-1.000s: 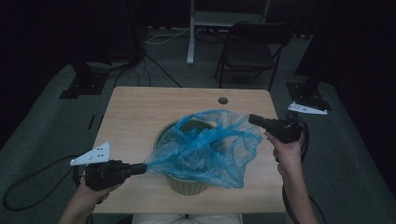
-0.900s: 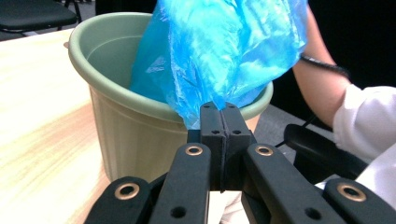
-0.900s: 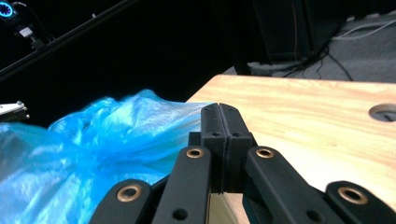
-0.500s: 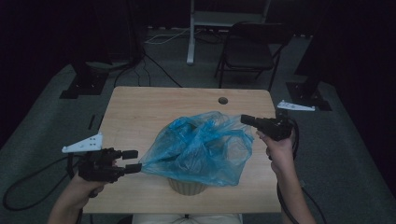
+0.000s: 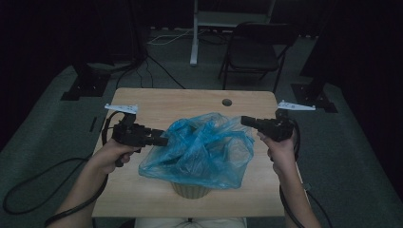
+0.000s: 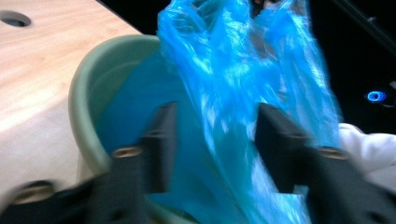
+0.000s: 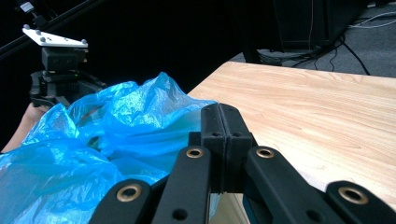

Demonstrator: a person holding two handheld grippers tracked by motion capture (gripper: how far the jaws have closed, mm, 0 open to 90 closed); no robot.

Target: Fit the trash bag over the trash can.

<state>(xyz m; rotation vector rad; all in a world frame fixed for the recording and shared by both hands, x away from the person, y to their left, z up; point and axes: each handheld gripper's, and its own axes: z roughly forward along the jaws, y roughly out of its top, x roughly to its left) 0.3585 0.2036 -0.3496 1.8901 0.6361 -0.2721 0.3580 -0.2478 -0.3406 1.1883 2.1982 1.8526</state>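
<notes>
A crumpled blue plastic bag (image 5: 199, 149) drapes over a pale green bin (image 5: 190, 190) at the table's near middle. My left gripper (image 5: 160, 139) is at the bag's left side. Its jaws stand apart and have just been closing, with loose bag film (image 6: 219, 93) between them and no pad pressing on it. The bin's rim (image 6: 79, 93) curves just left of those jaws. My right gripper (image 5: 245, 121) is shut on the bag's right edge and holds it up. In the right gripper view its jaws (image 7: 219, 116) are pressed together over the bag (image 7: 93, 140).
The wooden table (image 5: 190, 102) has a round hole (image 5: 226, 102) near its far edge. A folding chair (image 5: 252, 52) and stand bases sit on the floor beyond it. Cables trail from both grippers to the floor.
My left gripper let go of the bag's left edge, opened, and moved away from the person along the bag's left side. The bag's left side slackened. The right gripper shifted slightly left.
</notes>
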